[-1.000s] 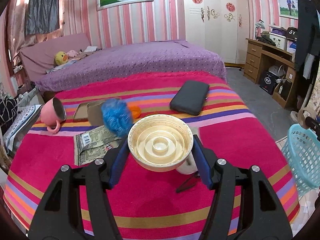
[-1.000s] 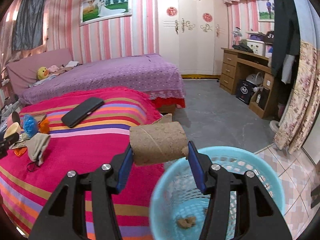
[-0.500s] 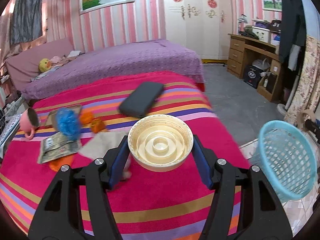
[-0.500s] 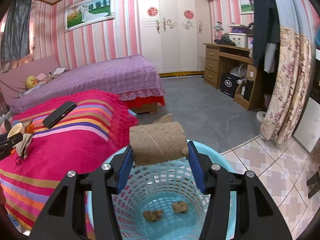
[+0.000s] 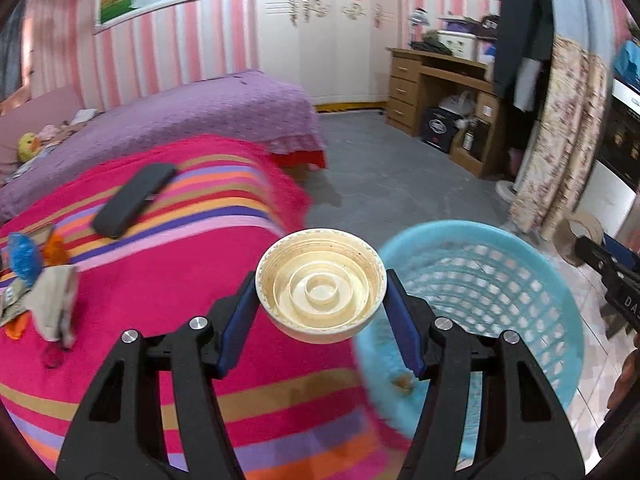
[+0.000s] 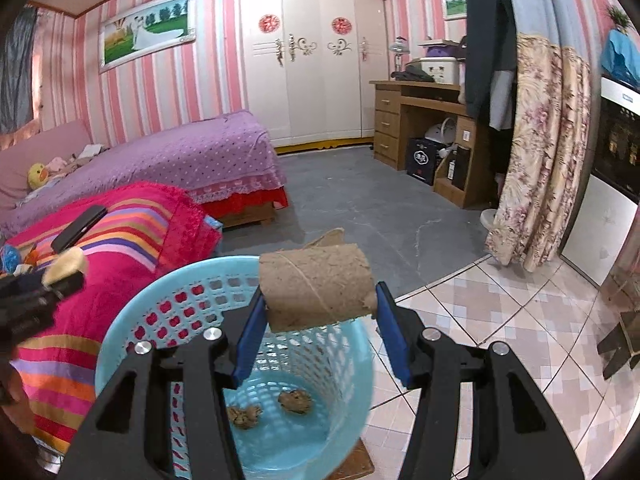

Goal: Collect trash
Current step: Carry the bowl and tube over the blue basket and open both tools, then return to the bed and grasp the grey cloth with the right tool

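The round cream plastic lid [image 5: 321, 294] looks smooth and faintly glossy, with moulded rings inside. The brown cardboard tube [image 6: 316, 292] is matt and rough, its paper fibrous and torn at one rim. The light blue plastic lattice basket [image 6: 192, 300] has a slight sheen. Each hand-held gripper shows matt black plastic arms, blue pads [image 5: 402, 328] and shiny metal screws. The striped pink bed cover [image 5: 168, 264], at nine o'clock of the basket, is soft cloth. The desk [image 6: 416, 104] is wood.
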Available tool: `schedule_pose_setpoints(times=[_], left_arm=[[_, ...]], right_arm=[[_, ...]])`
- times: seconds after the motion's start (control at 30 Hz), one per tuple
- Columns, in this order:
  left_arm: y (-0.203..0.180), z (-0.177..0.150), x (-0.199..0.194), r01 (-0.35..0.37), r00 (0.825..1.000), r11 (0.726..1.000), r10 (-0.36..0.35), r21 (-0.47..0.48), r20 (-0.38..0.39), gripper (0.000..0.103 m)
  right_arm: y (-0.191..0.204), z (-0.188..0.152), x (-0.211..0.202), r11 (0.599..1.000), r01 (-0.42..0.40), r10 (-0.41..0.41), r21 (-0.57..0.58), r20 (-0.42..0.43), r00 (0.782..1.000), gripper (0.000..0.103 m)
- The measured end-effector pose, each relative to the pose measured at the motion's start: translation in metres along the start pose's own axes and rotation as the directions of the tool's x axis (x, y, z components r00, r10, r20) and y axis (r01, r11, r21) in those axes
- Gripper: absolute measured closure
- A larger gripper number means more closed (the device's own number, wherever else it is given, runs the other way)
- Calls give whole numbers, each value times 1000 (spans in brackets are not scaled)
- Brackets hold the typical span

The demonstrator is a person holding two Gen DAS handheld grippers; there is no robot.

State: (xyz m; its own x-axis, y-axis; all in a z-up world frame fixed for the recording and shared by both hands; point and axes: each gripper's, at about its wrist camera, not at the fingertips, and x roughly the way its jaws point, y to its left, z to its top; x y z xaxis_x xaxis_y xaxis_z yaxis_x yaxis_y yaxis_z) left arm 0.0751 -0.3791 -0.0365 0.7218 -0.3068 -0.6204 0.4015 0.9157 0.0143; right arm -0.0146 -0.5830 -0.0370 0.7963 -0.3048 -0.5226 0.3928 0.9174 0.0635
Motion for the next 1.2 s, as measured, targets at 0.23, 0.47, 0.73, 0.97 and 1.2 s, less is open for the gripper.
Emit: schedule_pose_setpoints(times=[0.23,0.47,0.73,0.97,1.2], left_arm=[[-61,0,12,40,999,996,-40,83,-5,42],[-55,9,14,-4,1000,996,2,89,23,17],[-7,17,12,-69,997,997,69,22,27,8],[28,10,7,-102,994,995,102,-14,23,6],[54,7,-3,-114,993,993,115,-35,25,6]], right_arm=[[-13,-3,-1,1000,7,-7,18,7,1000,51],[-14,-5,-2,1000,0,0,14,10,1000,51],[-6,-5,0,1000,-16,16,-3,1,1000,51],[19,-7,13,998,-40,38,-45,-32,999,50],[26,-3,17,1000,-7,6,-22,-44,999,22]])
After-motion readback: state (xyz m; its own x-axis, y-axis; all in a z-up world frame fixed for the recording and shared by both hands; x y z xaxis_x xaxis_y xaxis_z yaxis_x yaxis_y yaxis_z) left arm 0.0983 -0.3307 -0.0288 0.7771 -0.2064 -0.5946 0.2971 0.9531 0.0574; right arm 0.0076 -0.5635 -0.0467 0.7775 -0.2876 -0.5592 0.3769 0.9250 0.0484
